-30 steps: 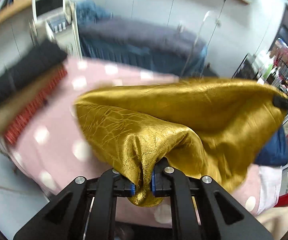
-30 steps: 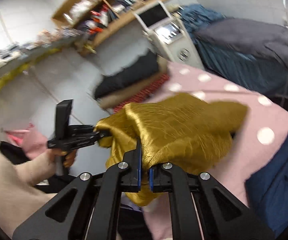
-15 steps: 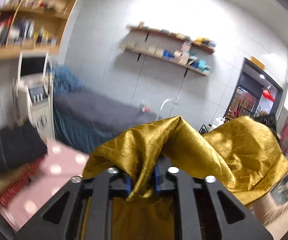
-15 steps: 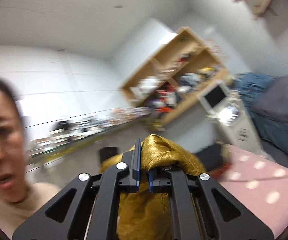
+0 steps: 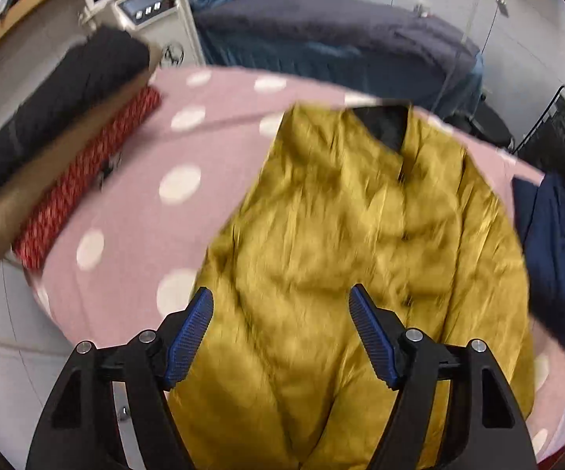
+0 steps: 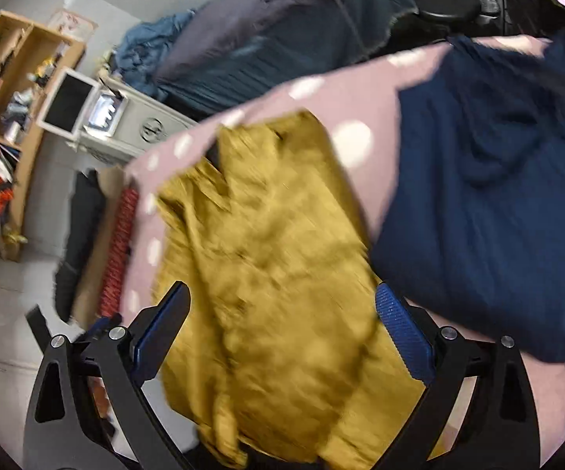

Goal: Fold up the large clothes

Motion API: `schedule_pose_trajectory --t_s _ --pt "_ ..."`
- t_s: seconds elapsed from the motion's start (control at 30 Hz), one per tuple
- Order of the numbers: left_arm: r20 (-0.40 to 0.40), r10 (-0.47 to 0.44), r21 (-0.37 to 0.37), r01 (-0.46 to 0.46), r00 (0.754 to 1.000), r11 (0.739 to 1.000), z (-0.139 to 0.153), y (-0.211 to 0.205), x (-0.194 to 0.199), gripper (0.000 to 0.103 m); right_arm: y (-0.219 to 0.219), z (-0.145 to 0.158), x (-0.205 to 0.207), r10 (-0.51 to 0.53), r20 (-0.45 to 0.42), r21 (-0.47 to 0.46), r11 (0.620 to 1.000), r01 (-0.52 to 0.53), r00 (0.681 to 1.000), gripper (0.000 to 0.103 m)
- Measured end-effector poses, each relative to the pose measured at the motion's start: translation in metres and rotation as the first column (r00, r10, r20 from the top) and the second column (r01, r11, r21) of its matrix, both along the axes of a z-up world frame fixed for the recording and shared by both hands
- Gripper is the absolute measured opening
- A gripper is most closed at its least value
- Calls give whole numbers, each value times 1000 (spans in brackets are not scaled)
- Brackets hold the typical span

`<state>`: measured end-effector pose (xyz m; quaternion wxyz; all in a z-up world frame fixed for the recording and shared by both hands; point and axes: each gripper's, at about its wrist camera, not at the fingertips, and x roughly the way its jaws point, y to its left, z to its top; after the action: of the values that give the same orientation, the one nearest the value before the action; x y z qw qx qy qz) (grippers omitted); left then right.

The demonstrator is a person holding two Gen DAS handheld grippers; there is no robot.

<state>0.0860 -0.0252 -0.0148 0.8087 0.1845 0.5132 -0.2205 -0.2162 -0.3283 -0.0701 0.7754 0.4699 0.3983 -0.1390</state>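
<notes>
While the mustard-gold garment lies spread and rumpled on the pink polka-dot table cover, its dark collar at the far end, the left gripper hovers above its near part with fingers spread wide, holding nothing. The right gripper is likewise wide apart and empty. A navy garment lies just beside the gold 1, and 1 stack of folded clothes sits at the cover's left edge.

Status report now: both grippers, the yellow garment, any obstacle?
Left gripper open, right gripper open, both empty. Yellow garment spread flat on pink dotted cover, collar far side. Navy garment beside its right edge; folded stack at left.
</notes>
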Motion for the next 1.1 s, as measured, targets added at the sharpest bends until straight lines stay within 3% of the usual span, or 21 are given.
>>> schedule_pose_trajectory --t_s 0.1,0.17,0.2,0.27,0.33,0.4,0.47,0.53,0.57,0.63,0.67,0.7,0.73,0.83,0.9,0.97,1.03,1.1 --pt "-38 12 87 -8 999 996 -28 23 -31 74 31 -15 -19 58 -101 -47 997 -62 993 95" --pt "-93 12 68 -6 996 998 -36 47 -58 78 44 -42 -35 101 -135 -50 993 -109 986 95" --pt "-123 3 48 3 992 999 -39 51 -66 84 57 -46 -35 144 -154 -46 987 -153 977 95" --pt "-157 -42 22 46 987 999 -37 51 -89 92 76 -57 -27 229 -196 -74 966 -247 953 95" --pt "-177 -116 32 124 977 992 -46 42 -109 94 97 -67 -15 302 -230 -112 936 -333 925 95" --pt "-198 -199 89 220 960 971 -62 25 -128 94 116 -73 -10 340 -242 -126 918 -377 909 95" --pt "-223 -274 195 319 935 927 -90 6 -147 93 126 -79 -4 355 -231 -91 919 -383 906 95" --pt "-250 -310 239 369 917 898 -116 -3 -157 81 131 -83 1 350 -225 -61 927 -371 909 95" --pt "-261 -310 256 375 914 891 -125 -5 -159 65 132 -83 2 348 -221 -54 928 -367 911 95" --pt "-270 -304 232 368 914 900 -131 -6 -157 41 135 -83 5 350 -221 -50 928 -369 910 95" --pt "-274 -294 220 358 916 908 -130 -5 -154 22 133 -80 9 351 -225 -54 927 -371 909 95" --pt "-272 -269 213 331 924 919 -125 -2 -147 11 134 -79 9 353 -231 -67 924 -376 907 95" --pt "-266 -252 201 309 931 930 -119 2 -141 8 135 -79 10 358 -236 -74 921 -384 903 95" --pt "-188 -178 157 208 966 965 -79 27 -105 6 142 -79 8 388 -267 -106 898 -427 882 95" --pt "-83 -116 167 129 990 978 -45 54 -67 5 147 -79 10 414 -279 -124 879 -460 866 95" --pt "18 -56 187 51 998 981 -17 77 -30 5 154 -80 11 448 -285 -131 858 -497 848 95" --pt "150 47 217 -79 988 973 17 110 28 5 163 -78 16 485 -288 -146 830 -538 826 95" --pt "278 165 246 -236 946 940 40 138 81 10 178 -74 22 540 -292 -174 782 -599 789 95"
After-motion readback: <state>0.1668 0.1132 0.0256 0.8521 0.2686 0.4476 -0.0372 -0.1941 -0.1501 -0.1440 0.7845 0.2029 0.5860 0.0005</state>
